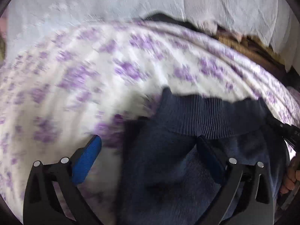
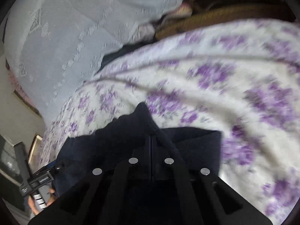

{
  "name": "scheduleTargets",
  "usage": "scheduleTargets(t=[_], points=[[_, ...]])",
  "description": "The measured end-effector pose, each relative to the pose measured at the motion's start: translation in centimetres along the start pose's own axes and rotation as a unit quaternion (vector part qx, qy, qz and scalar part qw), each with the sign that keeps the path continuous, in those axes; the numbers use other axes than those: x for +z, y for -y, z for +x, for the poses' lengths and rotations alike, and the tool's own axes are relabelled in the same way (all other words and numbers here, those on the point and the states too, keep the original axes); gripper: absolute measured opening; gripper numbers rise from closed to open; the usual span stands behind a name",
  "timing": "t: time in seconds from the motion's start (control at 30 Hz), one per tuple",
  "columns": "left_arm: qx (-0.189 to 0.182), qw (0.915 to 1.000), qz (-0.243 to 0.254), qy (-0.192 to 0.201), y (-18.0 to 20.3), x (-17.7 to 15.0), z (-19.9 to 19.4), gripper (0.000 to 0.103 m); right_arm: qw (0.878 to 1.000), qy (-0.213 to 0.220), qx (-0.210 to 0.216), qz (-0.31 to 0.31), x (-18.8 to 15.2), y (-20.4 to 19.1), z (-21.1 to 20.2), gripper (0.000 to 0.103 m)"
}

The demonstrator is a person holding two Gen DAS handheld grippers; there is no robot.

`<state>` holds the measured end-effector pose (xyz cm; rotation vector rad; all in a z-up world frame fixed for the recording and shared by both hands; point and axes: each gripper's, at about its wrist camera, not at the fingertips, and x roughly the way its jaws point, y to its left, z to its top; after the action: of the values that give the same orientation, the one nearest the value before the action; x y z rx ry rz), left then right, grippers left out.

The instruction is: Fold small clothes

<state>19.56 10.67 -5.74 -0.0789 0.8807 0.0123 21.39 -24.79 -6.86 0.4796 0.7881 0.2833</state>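
Observation:
A dark navy knit garment (image 1: pixel 187 131) with a ribbed cuff band (image 1: pixel 210 120) hangs over a white bedspread with purple flowers (image 1: pixel 75 75). My left gripper (image 1: pixel 148 144) is open, its blue-padded left finger (image 1: pixel 87 161) beside the garment and its right finger (image 1: pixel 210 155) against the fabric. In the right wrist view my right gripper (image 2: pixel 151 140) is shut on the navy garment (image 2: pixel 116 140), pinching a fold that sticks up between the fingers. Both views are blurred.
A pale blue-grey embroidered cover (image 1: pixel 93 5) lies beyond the bedspread, also in the right wrist view (image 2: pixel 65 37). A brown woven thing (image 2: pixel 215 16) sits at the far edge. The person's hand holding the other gripper shows at the frame edges (image 1: pixel 290 176) (image 2: pixel 39 198).

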Motion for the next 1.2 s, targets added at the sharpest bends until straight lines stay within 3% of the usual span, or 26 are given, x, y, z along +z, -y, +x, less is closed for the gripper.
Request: scheduleTargets(t=[0.03, 0.07, 0.1, 0.17, 0.23, 0.27, 0.37, 0.4, 0.5, 0.57, 0.63, 0.7, 0.77, 0.87, 0.93, 1.1, 1.2], points=[[-0.013, 0.9998, -0.007, 0.012, -0.5, -0.5, -1.2, 0.098, 0.999, 0.022, -0.011, -0.021, -0.5, -0.9, -1.6, 0.018], [-0.034, 0.9993, -0.008, 0.014, -0.7, -1.0, -2.1, 0.098, 0.999, 0.026, -0.005, -0.04, -0.9, -1.9, -2.3, 0.033], [-0.051, 0.9986, -0.006, 0.016, -0.7, -1.4, -2.9, 0.098, 0.998, 0.029, 0.007, -0.061, -1.6, -2.8, -3.2, 0.04], [-0.067, 0.9974, 0.009, 0.025, -0.2, -2.2, -4.1, 0.098, 0.993, 0.035, 0.013, -0.11, -3.4, -5.3, -4.8, 0.046], [-0.059, 0.9975, 0.039, 0.007, 1.5, -3.6, -3.6, 0.098, 0.987, -0.015, 0.0, -0.161, -5.7, -7.3, -3.7, 0.057], [-0.032, 0.9968, 0.068, -0.026, 2.8, -4.8, -1.9, 0.099, 0.984, -0.049, -0.014, -0.171, -6.4, -7.3, -2.4, 0.061], [0.019, 0.9951, 0.097, -0.008, 4.6, -6.0, -1.9, 0.099, 0.969, -0.038, -0.071, -0.235, -8.4, -8.8, -2.1, 0.061], [0.02, 0.9955, 0.092, -0.011, 4.5, -6.0, -2.7, 0.098, 0.97, -0.036, -0.076, -0.229, -8.4, -9.1, -3.0, 0.061], [-0.026, 0.9972, 0.069, -0.008, 4.2, -7.6, -5.2, 0.098, 0.972, -0.03, -0.05, -0.226, -9.7, -9.3, -5.6, 0.063], [0.002, 0.9954, 0.095, -0.013, 5.1, -8.9, -5.4, 0.099, 0.966, -0.056, -0.072, -0.244, -11.1, -9.4, -5.0, 0.066], [0.027, 0.9932, 0.112, -0.02, 5.7, -9.9, -4.6, 0.099, 0.963, -0.054, -0.078, -0.252, -12.2, -9.0, -4.3, 0.067], [0.027, 0.9948, 0.098, -0.013, 5.4, -9.8, -5.3, 0.099, 0.966, -0.054, -0.077, -0.239, -11.8, -9.1, -5.5, 0.066], [0.023, 0.9963, 0.083, 0.005, 4.9, -10.1, -6.5, 0.098, 0.977, -0.03, -0.049, -0.207, -11.6, -8.7, -7.0, 0.066], [0.034, 0.9946, 0.082, 0.054, 5.0, -10.2, -8.7, 0.098, 0.979, 0.003, -0.047, -0.2, -10.6, -9.2, -8.4, 0.066], [0.061, 0.9911, 0.086, 0.081, 5.5, -9.1, -9.5, 0.098, 0.978, 0.025, -0.057, -0.201, -9.0, -9.9, -8.6, 0.066], [0.078, 0.9924, 0.062, 0.071, 5.3, -5.5, -7.0, 0.098, 0.988, 0.013, -0.053, -0.143, -4.3, -10.4, -5.2, 0.068], [0.112, 0.9901, 0.064, 0.055, 5.5, -4.4, -3.4, 0.098, 0.989, -0.018, -0.073, -0.129, -3.7, -9.5, -0.9, 0.079]])
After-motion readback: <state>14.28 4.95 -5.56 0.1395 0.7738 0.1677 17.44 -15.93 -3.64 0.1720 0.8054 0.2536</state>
